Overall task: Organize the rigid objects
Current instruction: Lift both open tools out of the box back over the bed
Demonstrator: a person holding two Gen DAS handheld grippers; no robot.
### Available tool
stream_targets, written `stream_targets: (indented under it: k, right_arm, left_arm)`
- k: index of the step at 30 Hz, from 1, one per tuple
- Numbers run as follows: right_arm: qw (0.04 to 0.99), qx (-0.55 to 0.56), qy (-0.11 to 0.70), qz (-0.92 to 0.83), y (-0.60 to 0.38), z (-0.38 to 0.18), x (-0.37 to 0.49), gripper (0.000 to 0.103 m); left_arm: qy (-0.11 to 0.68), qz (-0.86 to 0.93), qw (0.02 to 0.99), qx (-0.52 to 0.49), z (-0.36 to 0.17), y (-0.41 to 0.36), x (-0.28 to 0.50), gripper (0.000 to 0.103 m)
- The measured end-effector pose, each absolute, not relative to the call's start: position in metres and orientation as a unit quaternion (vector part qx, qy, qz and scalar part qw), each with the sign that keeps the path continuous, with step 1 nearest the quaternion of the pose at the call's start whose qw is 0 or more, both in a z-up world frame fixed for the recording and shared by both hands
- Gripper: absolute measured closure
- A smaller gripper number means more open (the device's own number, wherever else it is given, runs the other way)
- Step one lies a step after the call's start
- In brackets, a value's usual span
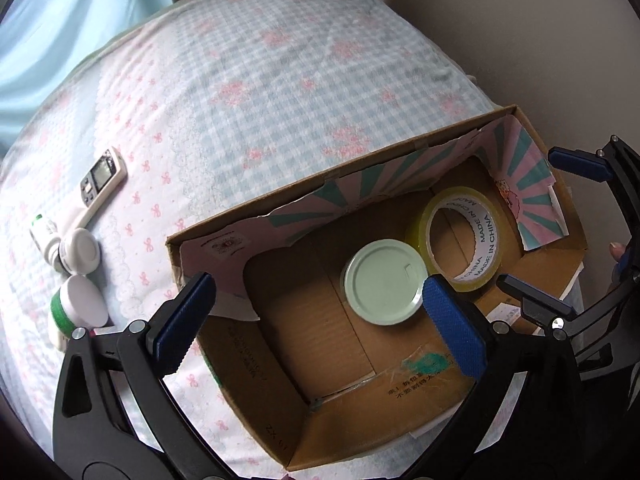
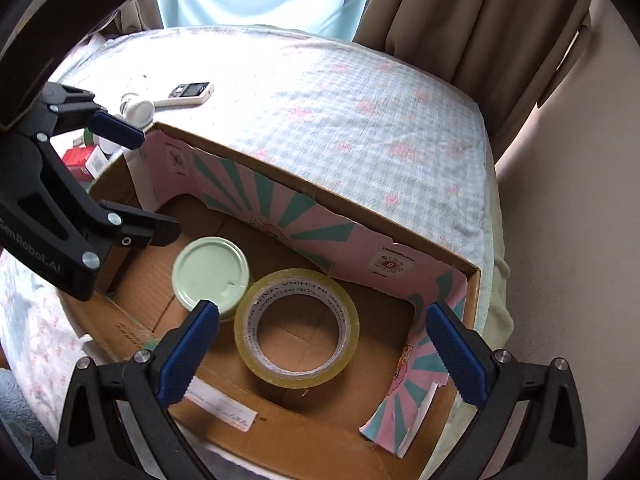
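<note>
Soft daylight, fisheye-warped edges, slight blur

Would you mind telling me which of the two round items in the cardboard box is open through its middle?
The yellowish tape roll: the box floor shows through its hollow core, whereas the pale green lidded jar beside it is closed on top.

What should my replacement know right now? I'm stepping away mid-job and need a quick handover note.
Left gripper and right gripper: both open, empty, above the cardboard box.
Done: the pale green lid and the tape roll lie in the box, side by side.
Left: the remote, the white jar and other small white items remain on the bedspread.
</note>
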State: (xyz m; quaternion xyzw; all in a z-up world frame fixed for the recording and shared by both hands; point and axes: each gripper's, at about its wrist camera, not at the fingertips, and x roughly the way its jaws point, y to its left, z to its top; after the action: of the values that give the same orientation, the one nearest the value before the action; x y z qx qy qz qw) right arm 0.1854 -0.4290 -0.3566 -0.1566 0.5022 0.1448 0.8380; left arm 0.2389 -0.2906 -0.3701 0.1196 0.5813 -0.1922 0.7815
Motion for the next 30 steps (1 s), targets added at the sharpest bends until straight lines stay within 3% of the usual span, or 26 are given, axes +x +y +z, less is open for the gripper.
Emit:
stream_targets:
  k: [15,30]
  right_arm:
    - [0.853,-0.144,0.495,0.084,-0.408,-0.320,0.169,0.000]
    - [0.870,-0.072,0.485,0.059,-0.311,-0.253,0.132,0.000]
  left_arm:
    - [0.554,-0.214,0.800,0.083,-0.333,-0.249,0.219,0.000]
    - [0.529,-0.197,0.823,0.067,-0.261,-0.119,0.176,0.000]
